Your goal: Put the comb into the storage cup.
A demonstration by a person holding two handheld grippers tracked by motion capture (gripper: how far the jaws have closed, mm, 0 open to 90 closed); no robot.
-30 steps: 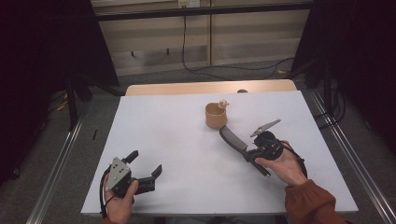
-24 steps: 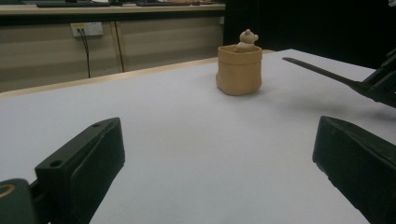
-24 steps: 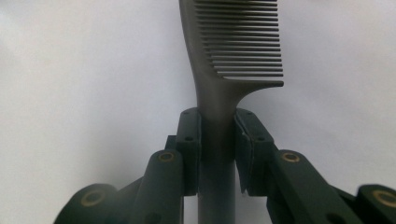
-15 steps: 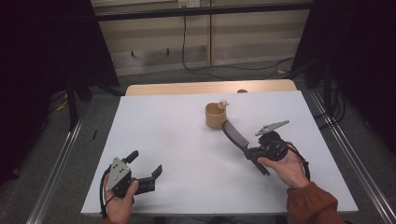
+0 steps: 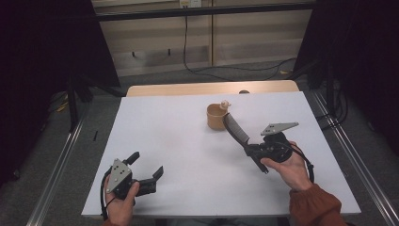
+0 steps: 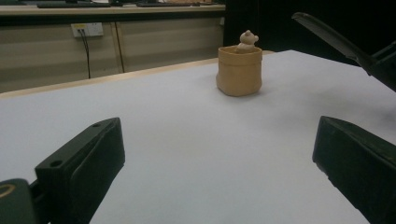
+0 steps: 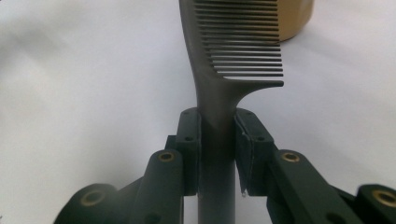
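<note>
a person sits at a white table [image 5: 188, 141] with a two-jaw gripper in each hand. the right gripper [image 5: 256, 149] is held above the table's right side, its jaws clamped on the handle of a dark grey comb [image 5: 235, 129]. in the right gripper view the two black pads press against the comb's handle from both sides, just below where the teeth begin, and the teeth point to the right of that view. from above, the comb reaches up and away from the hand, and its far end lies just beside a small tan cup [image 5: 216, 117] that stands upright near the middle of the table's far half. a small pale figure [image 5: 226, 104] peeks over the cup's far rim. whether the comb touches the cup cannot be told. the left gripper [image 5: 143, 168] rests low near the table's front left corner, well apart from the cup, its jaws wide apart with nothing between them.
</note>
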